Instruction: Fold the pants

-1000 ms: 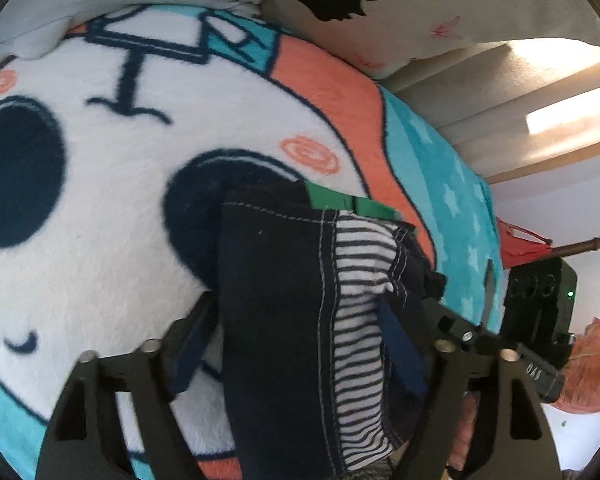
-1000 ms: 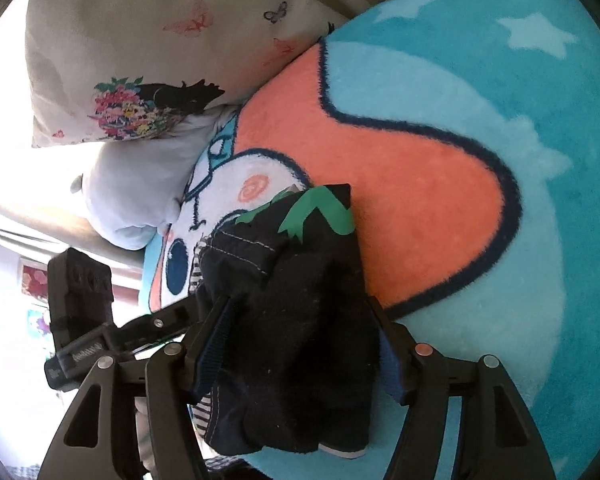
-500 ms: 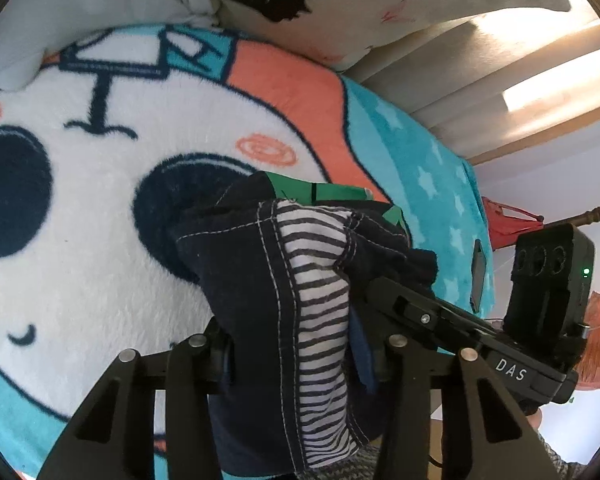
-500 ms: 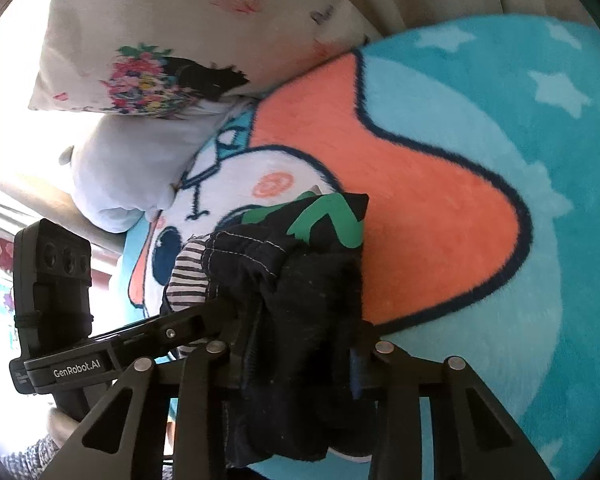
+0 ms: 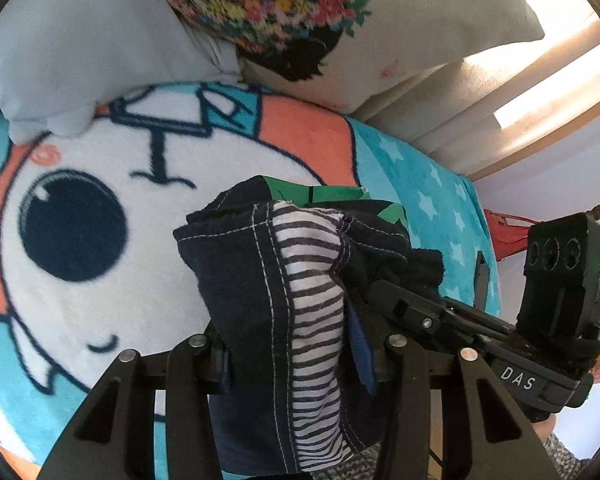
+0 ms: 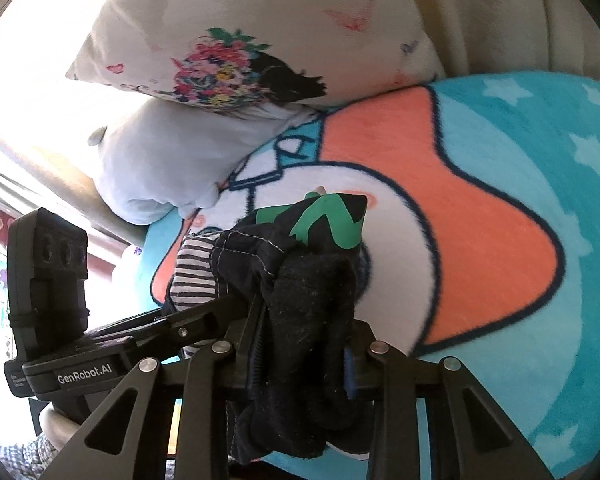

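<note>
The dark navy pants, white-stitched with a striped lining and green print, hang bunched above the cartoon blanket, the left gripper and the closing right gripper each pinching them between their fingers.

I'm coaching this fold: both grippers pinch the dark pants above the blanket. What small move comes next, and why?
Probably spread both grippers apart: the pants bunch between the left gripper and right gripper, waistband crumpled, and the right jaws are closing on the cloth.
</note>
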Demonstrator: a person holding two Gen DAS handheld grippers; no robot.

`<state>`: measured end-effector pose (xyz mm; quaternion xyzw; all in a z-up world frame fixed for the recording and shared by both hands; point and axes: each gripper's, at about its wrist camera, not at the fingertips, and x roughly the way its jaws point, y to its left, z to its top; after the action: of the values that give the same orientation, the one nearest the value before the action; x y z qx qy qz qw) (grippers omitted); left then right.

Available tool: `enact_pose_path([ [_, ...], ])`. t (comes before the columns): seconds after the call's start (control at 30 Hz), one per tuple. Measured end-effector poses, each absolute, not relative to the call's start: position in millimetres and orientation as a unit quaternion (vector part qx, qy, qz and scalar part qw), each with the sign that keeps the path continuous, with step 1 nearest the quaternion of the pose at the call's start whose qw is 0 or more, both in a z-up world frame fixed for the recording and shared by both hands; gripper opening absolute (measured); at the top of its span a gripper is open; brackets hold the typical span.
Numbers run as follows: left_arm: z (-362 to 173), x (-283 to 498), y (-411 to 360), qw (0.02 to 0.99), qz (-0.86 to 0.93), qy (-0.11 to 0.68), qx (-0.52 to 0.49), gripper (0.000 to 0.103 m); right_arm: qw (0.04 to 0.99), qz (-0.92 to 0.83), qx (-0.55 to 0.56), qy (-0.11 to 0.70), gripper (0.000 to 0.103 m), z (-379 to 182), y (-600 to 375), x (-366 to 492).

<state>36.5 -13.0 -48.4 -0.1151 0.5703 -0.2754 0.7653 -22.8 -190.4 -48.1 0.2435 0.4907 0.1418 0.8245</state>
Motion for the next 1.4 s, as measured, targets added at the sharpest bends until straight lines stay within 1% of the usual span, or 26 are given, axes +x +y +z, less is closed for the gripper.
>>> enact_pose_path([
  [0.33,-29,56,2,0.793,-0.271,0.542,-0.064,0.045,0.833,0.143,0.226,0.484,0.033,-33,-165,6],
  [0.67,-19,73,7,0.804,-0.268,0.529,-0.044,0.045,0.838,0.14,0.218,0.479,0.033,-24,-153,29],
  [1.03,-26,90,2,0.802,-0.26,0.535,-0.047,0.043,0.838,0.133,0.211,0.486,0.032,-30,-154,53],
  [1.4,-47,96,-4,0.793,-0.248,0.553,-0.051,0.043,0.829,0.131,0.209,0.501,0.032,-51,-157,61],
])
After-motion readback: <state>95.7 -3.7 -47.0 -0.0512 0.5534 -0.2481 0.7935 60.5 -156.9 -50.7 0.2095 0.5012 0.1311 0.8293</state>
